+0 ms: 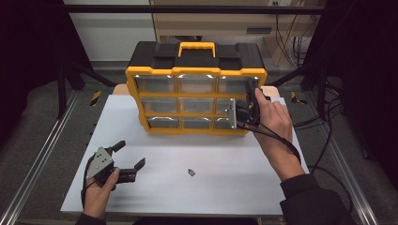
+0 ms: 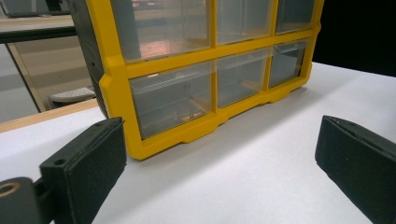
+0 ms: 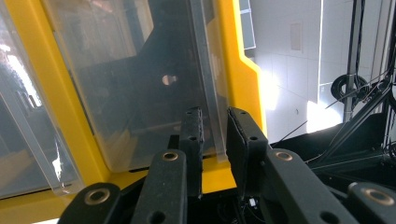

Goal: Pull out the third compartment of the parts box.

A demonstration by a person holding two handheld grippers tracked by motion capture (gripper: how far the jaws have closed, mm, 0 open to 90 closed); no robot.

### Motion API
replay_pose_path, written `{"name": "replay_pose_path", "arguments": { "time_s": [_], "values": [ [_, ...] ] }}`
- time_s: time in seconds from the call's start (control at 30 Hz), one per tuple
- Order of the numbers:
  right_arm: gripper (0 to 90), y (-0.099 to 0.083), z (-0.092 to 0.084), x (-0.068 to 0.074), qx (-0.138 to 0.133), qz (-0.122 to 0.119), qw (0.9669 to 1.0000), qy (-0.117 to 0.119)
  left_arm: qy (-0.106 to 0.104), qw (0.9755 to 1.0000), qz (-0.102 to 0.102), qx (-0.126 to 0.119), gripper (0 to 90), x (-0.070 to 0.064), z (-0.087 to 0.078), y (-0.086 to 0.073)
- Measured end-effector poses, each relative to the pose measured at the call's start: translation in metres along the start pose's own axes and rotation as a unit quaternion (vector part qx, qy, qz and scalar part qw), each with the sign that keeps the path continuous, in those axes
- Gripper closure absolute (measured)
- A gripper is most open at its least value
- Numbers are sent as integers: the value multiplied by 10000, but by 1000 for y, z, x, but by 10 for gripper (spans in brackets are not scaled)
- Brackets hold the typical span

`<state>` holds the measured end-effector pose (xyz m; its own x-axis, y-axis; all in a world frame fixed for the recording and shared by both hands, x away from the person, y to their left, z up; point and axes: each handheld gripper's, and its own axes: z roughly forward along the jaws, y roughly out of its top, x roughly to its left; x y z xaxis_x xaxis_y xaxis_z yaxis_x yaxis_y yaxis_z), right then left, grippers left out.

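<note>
A yellow and black organizer [image 1: 196, 71] with clear drawers stands upright at the back of the white table [image 1: 220, 159]. My right gripper [image 1: 252, 93] is turned on its side at the organizer's right column. In the right gripper view my right gripper [image 3: 215, 116] has its jaws nearly together on the thin clear lip of a drawer [image 3: 140, 79]. My left gripper [image 1: 130, 154] rests open on the table at the near left, pointing at the organizer. In the left gripper view my left gripper [image 2: 219, 154] holds nothing, with the organizer [image 2: 116, 98] a little ahead of it.
A small dark part [image 1: 191, 172] lies on the table between my two hands. Metal rails [image 1: 42, 154] run along both sides of the table. Cables [image 1: 328, 117] trail off at the right, beyond the table edge.
</note>
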<state>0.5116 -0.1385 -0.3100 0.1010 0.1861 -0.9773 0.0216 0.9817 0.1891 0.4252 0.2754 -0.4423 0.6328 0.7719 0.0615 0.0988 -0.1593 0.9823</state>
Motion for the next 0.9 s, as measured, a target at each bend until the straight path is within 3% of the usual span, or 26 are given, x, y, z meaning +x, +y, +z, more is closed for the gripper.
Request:
{"name": "replay_pose_path", "arguments": {
  "time_s": [0.47,0.9],
  "values": [
    [784,1,6,9,34,-373,9986,-363,3,10000,-11,-11,16,0,0,0],
    [815,2,8,18,87,-485,9962,-724,18,10000,34,-9,17,0,-1,1]
  ]
}}
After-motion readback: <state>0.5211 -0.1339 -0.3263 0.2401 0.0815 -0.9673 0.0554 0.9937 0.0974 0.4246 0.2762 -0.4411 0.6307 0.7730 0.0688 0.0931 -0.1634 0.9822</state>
